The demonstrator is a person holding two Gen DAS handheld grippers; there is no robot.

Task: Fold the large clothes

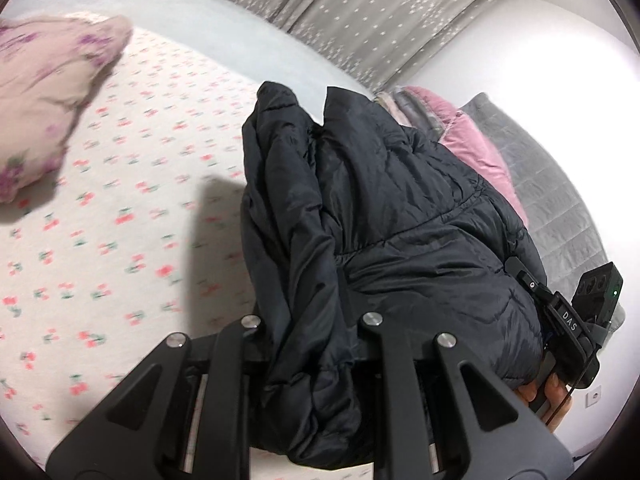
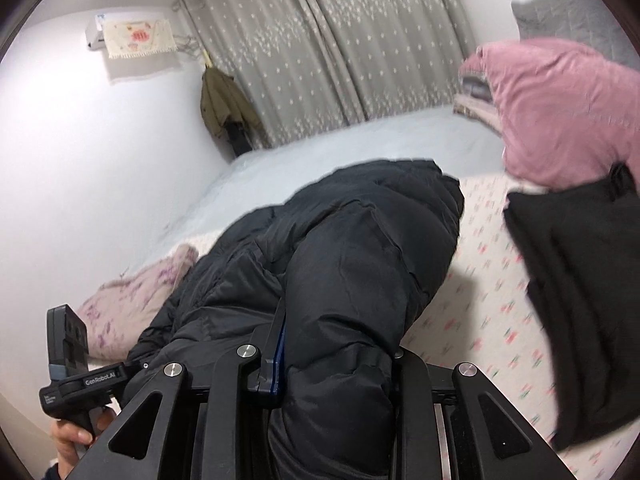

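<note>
Black puffer jacket (image 1: 384, 216): bunched between your left hand-held gripper (image 1: 312, 344) and right hand-held gripper (image 2: 320, 364), both clenched on its near edge, long axis running from lower centre toward frame centre over the bed (image 1: 120, 216), equally near both.

The left wrist view looks from very near along its fingers across the black jacket (image 1: 384, 240) toward the curtain (image 1: 360, 12). The right wrist view faces the same jacket and curtain, probably from the opposite side; each shows the other gripper.
</note>
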